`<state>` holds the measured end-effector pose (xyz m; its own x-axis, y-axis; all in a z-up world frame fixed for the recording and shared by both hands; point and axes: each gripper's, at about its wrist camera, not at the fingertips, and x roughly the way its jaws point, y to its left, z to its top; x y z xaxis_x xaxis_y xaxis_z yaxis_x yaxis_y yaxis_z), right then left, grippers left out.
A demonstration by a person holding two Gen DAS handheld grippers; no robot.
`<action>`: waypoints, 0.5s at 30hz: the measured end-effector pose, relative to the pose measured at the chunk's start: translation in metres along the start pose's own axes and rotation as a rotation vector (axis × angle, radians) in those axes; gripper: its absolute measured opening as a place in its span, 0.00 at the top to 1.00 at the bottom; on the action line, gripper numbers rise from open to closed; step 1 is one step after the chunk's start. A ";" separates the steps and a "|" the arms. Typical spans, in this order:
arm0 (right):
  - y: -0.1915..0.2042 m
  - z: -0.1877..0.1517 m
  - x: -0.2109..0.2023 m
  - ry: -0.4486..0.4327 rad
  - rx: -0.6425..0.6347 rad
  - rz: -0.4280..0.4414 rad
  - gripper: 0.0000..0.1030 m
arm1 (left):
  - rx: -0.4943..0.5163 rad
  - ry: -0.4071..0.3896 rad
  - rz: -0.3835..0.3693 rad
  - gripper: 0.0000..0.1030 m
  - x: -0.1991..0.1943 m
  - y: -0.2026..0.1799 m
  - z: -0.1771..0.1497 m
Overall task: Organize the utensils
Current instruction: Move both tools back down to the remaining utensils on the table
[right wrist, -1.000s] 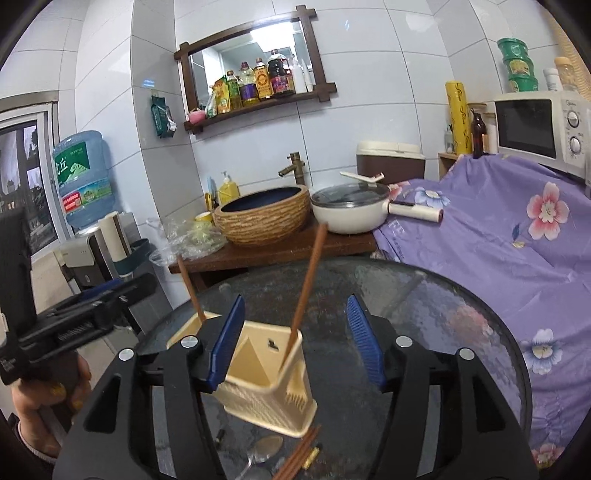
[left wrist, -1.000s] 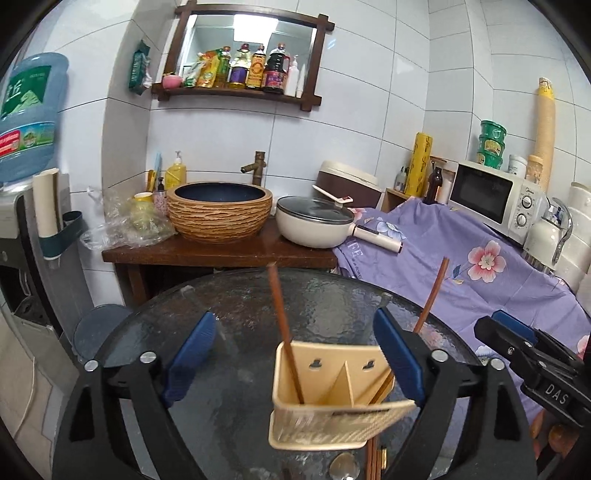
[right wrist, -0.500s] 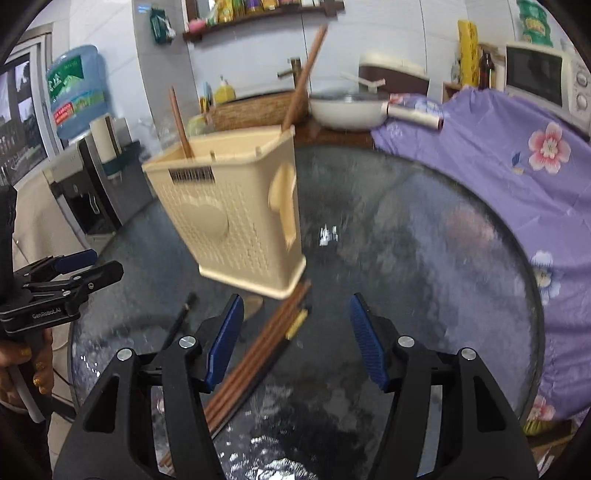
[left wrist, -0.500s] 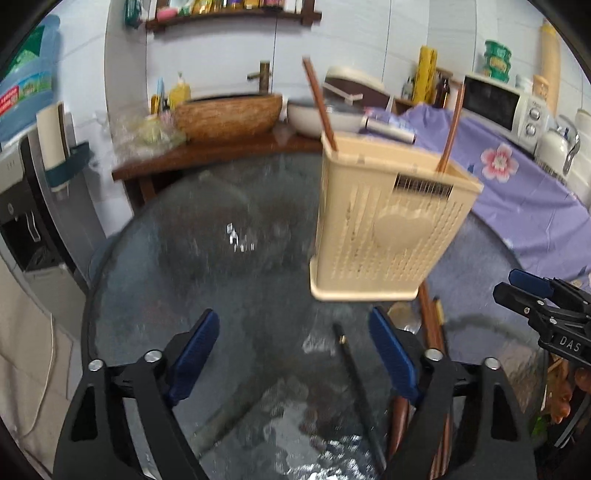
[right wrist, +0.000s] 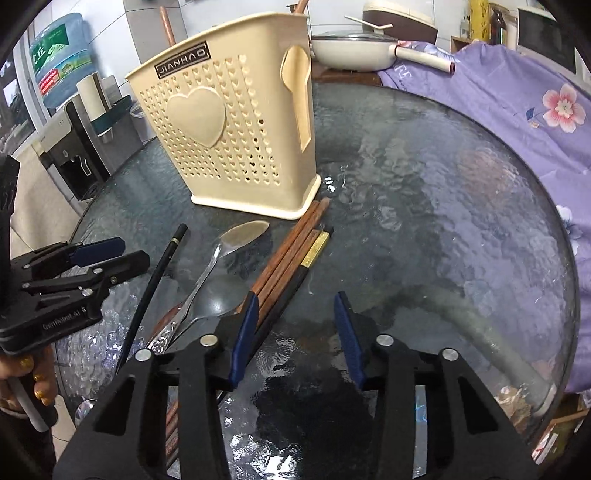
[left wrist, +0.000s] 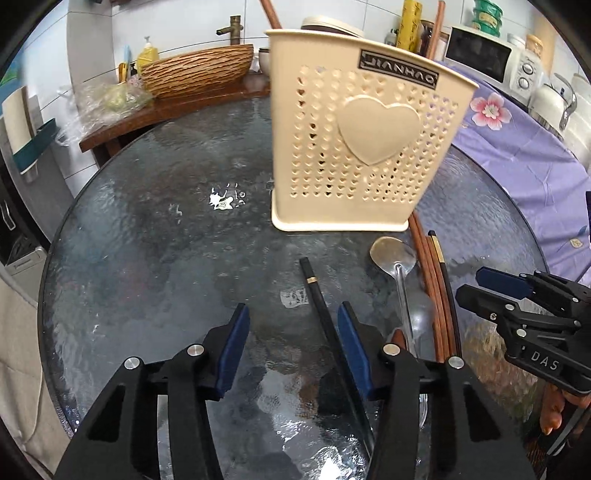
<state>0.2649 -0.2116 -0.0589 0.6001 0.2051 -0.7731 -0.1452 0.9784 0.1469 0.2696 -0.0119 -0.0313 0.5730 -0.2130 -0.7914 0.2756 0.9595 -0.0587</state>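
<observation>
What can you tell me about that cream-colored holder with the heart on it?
The holder looks like cream plastic, with walls pierced by small heart-shaped holes, a large raised heart on its front and a dark label reading JIANHAO near the rim. One side wall has a long raised tab. It stands upright on the glass table, flared at the base. Two brown chopsticks stick out of its top. Loose brown chopsticks lie against its base corner. Neither gripper touches it.

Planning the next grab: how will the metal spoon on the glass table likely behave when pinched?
The spoon looks polished and stiff, so it will probably slip in a loose pinch. Lying flat on the smooth glass table, it may skid rather than lift. Its thin handle beside the brown chopsticks leaves little room.
</observation>
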 end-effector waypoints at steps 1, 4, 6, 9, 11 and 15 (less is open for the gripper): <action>0.001 0.000 0.000 0.003 0.001 0.001 0.62 | 0.004 0.002 0.003 0.53 0.001 -0.002 0.000; 0.002 0.001 0.005 0.012 0.007 -0.002 0.65 | 0.007 0.010 0.010 0.53 0.005 -0.004 -0.003; 0.001 0.001 0.009 0.023 0.017 0.004 0.68 | 0.004 0.017 0.008 0.53 0.007 -0.005 -0.003; 0.001 0.002 0.011 0.028 0.024 0.008 0.71 | 0.006 0.022 0.016 0.54 0.010 -0.006 -0.004; 0.001 0.004 0.012 0.033 0.022 0.005 0.72 | 0.003 0.026 0.019 0.56 0.012 -0.006 -0.003; -0.004 0.008 0.013 0.048 0.028 -0.015 0.75 | -0.006 0.028 0.020 0.57 0.013 -0.003 -0.003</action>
<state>0.2799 -0.2128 -0.0643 0.5638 0.1900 -0.8038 -0.1145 0.9818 0.1517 0.2742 -0.0173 -0.0435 0.5567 -0.1884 -0.8091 0.2599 0.9646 -0.0458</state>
